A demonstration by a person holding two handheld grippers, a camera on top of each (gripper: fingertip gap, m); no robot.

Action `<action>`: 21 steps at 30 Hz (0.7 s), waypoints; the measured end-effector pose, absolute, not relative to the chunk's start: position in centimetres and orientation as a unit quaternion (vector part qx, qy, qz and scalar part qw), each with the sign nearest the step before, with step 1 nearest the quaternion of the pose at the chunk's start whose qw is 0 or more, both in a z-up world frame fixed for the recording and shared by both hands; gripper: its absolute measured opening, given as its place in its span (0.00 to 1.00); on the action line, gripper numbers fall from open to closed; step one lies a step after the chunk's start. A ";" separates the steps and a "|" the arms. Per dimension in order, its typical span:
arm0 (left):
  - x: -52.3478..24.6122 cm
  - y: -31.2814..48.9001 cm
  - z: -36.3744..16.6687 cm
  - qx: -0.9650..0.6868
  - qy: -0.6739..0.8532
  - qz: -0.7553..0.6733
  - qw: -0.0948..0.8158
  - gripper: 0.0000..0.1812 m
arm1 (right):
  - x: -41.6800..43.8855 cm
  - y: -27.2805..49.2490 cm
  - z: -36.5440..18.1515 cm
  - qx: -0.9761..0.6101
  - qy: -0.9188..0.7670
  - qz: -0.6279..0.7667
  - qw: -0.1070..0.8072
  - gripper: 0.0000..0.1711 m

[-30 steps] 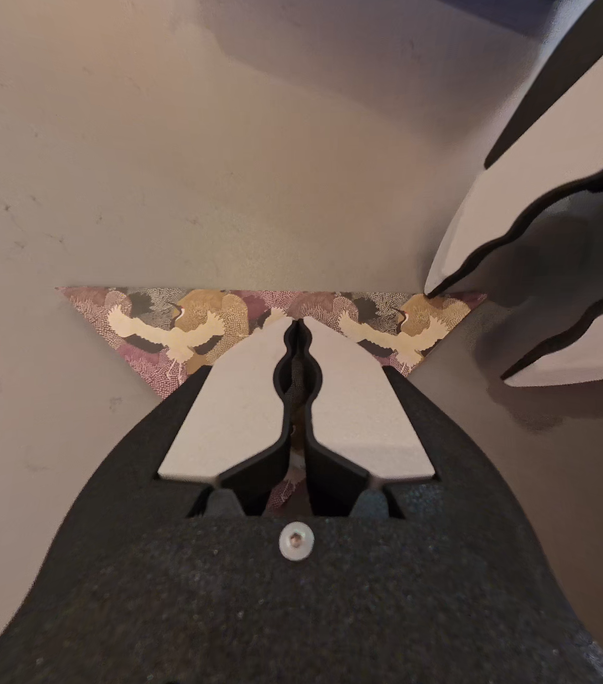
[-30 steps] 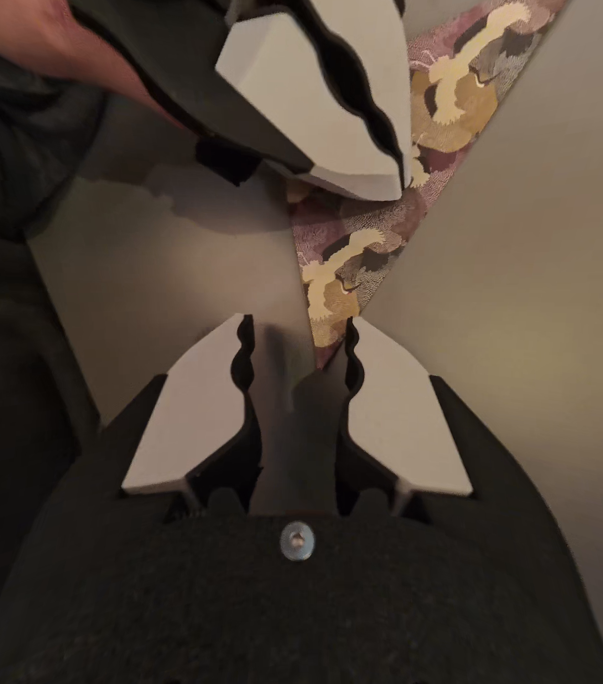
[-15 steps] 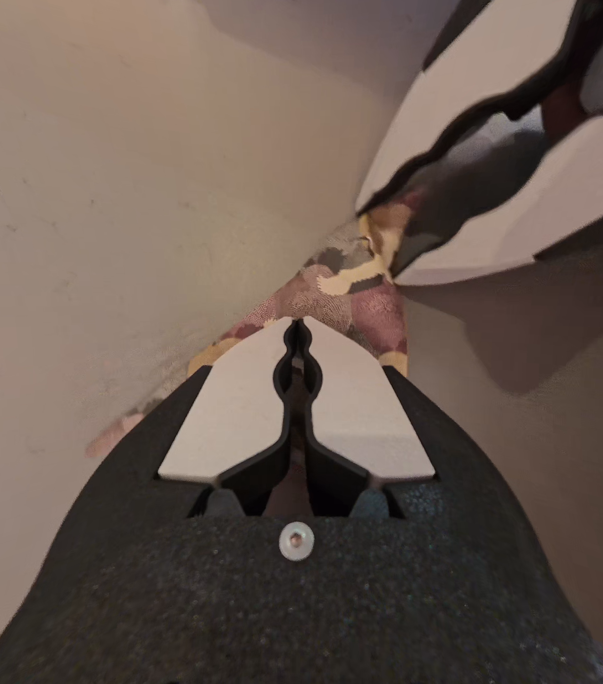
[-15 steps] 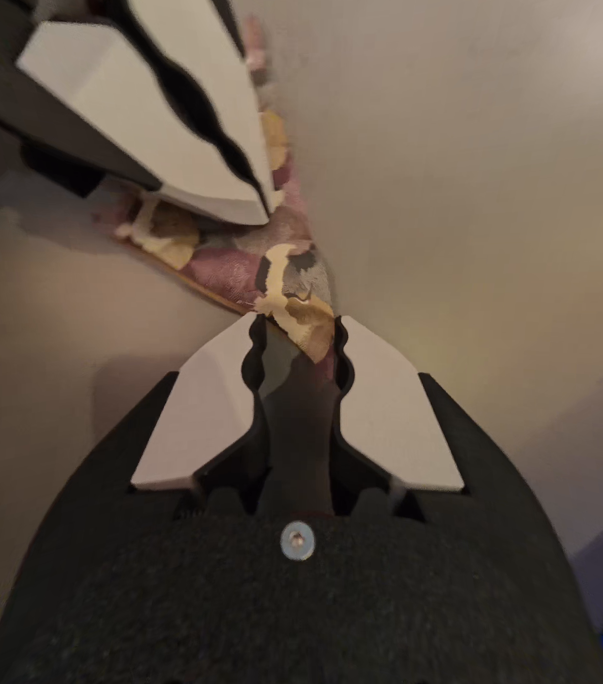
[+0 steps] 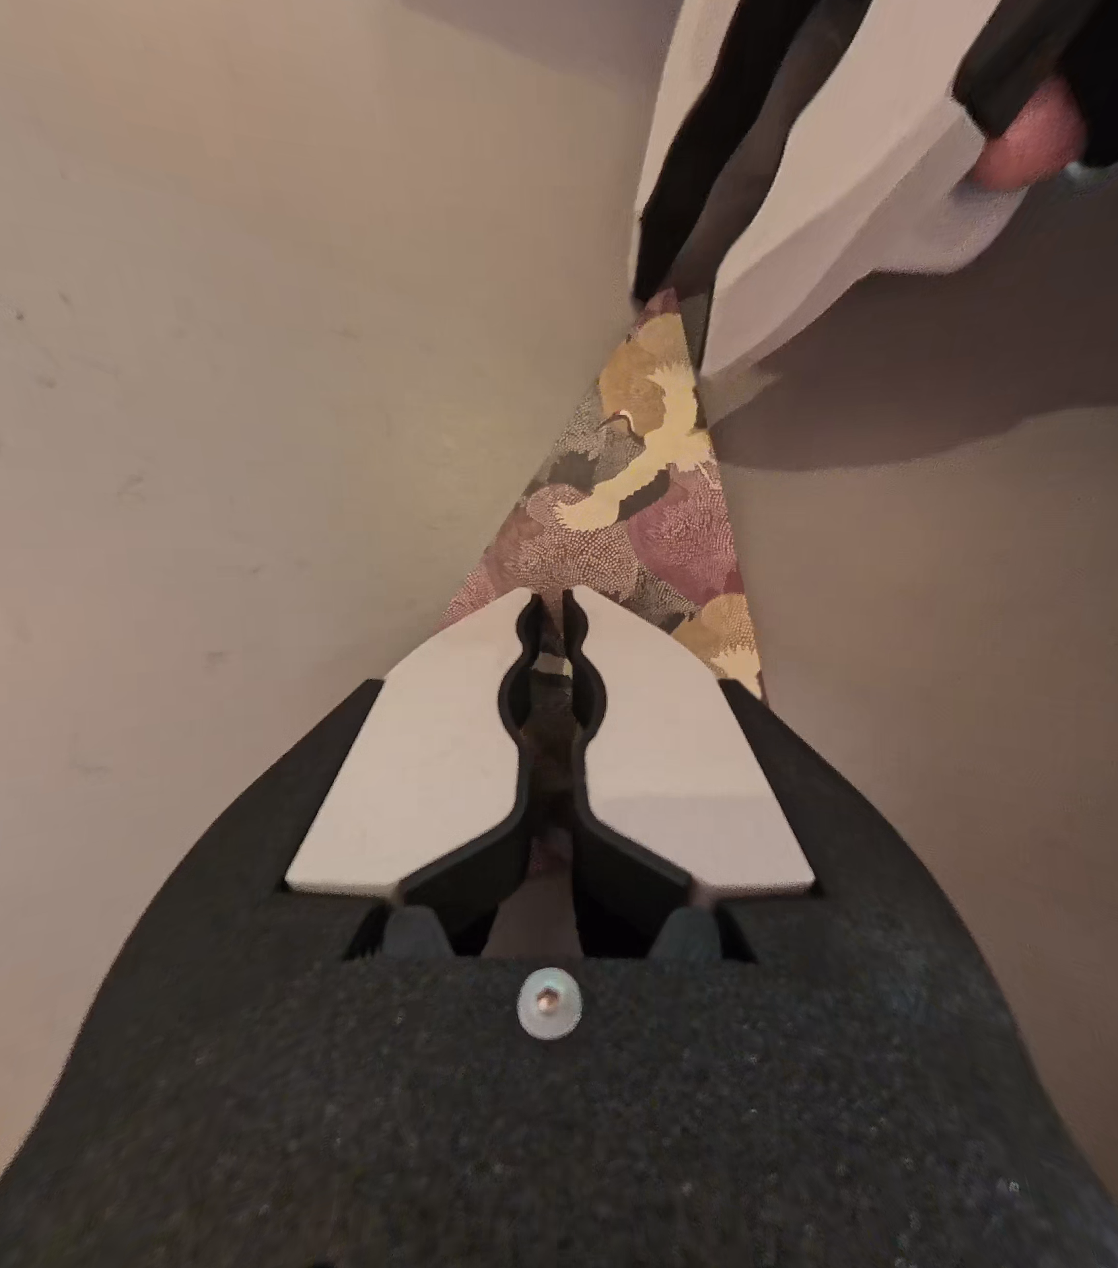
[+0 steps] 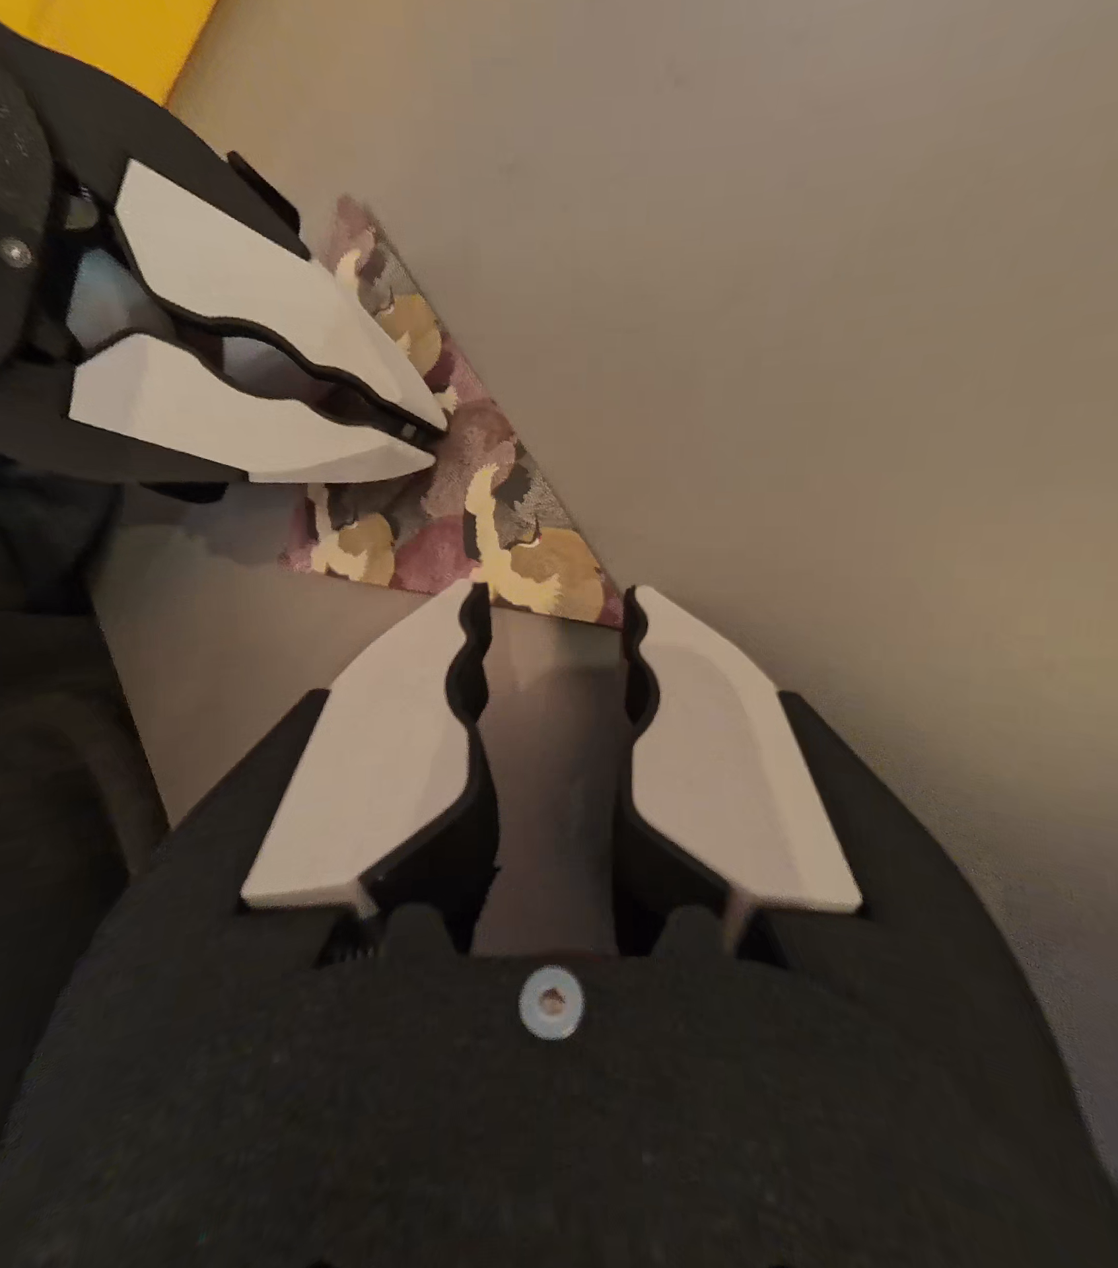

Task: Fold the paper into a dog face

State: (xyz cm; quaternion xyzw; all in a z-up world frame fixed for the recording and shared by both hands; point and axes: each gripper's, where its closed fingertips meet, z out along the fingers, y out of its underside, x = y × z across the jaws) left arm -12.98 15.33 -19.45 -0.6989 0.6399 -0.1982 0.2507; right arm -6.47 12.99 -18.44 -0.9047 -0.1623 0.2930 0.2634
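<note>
Patterned paper (image 5: 638, 521) flat on beige table (image 5: 199, 343)

Both views are dim and warm-toned, with soft indoor light. In the left wrist view the right claw (image 5: 693, 322) throws a broad dark shadow to the right across the beige counter (image 5: 268, 343), and a fingertip (image 5: 1022, 151) at the top right is smeared. In the right wrist view the left claw (image 6: 436, 446) and patterned paper (image 6: 473, 508) look soft. Wide-angle bending shows at every edge.
</note>
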 end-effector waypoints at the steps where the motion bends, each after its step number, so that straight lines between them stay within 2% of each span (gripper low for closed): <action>1: -13.0 15.3 -19.4 -0.700 0.637 -0.198 0.255 0.03 | -6.2 12.7 -18.6 -0.909 -0.164 0.285 0.257 0.19; 6: -13.0 15.4 -19.5 -0.702 0.630 -0.197 0.268 0.00 | -6.3 11.5 -18.6 -0.929 -0.162 0.255 0.213 0.21; 10: -13.0 15.4 -19.5 -0.698 0.636 -0.180 0.275 0.00 | -7.6 10.6 -18.2 -0.930 -0.115 0.300 0.177 0.25; 21: -13.0 15.4 -19.5 -0.704 0.627 -0.192 0.273 0.00 | -12.2 10.4 -18.1 -0.886 -0.091 0.425 0.163 0.15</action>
